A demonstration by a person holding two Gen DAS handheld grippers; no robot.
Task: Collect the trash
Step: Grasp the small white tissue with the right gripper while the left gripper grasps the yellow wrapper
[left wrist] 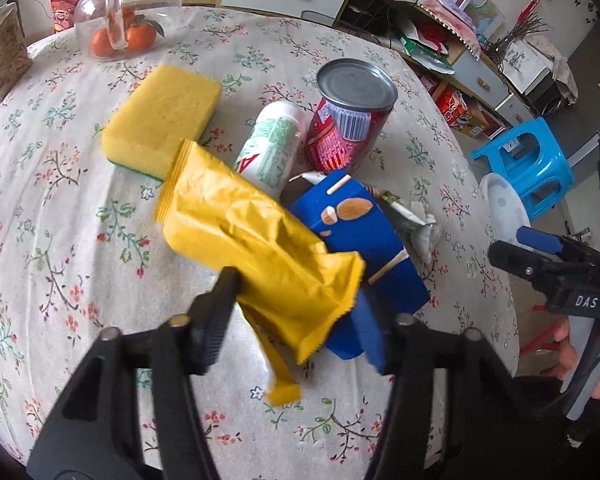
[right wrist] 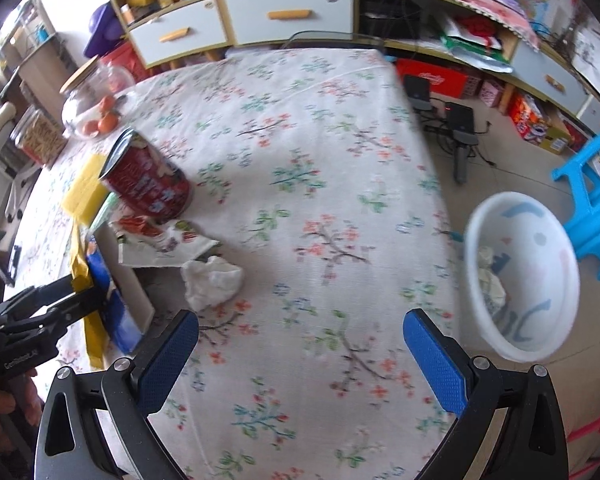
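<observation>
Left gripper (left wrist: 300,312): its fingers are seen on either side of the torn end of a yellow wrapper (left wrist: 256,236); the left finger touches the wrapper, while contact by the blurred right finger cannot be told, so a firm pinch cannot be confirmed.
Right gripper (right wrist: 300,344): its blue-padded fingers are spread wide over the worktop (right wrist: 300,160), with nothing between them.
Yellow wrapper: it is laid crumpled across a blue box (left wrist: 364,240), with a loose strip hanging toward the camera.
Blue box: it is lain flat near the middle of the flowered worktop, nuts printed on its face.
Red can (left wrist: 348,120): it is stood just behind the blue box, tilted, touching a white bottle (left wrist: 272,144) lying beside it.
Yellow sponge (left wrist: 160,120): it is placed left of the bottle.
Crumpled tissue (right wrist: 212,280): it is found on the worktop beside a flattened paper wrapper (right wrist: 160,240).
White bin (right wrist: 520,276): it is seen past the worktop's right edge, with some waste already inside.
Glass jar (left wrist: 128,8): it is set at the far edge, oranges visible through it.
</observation>
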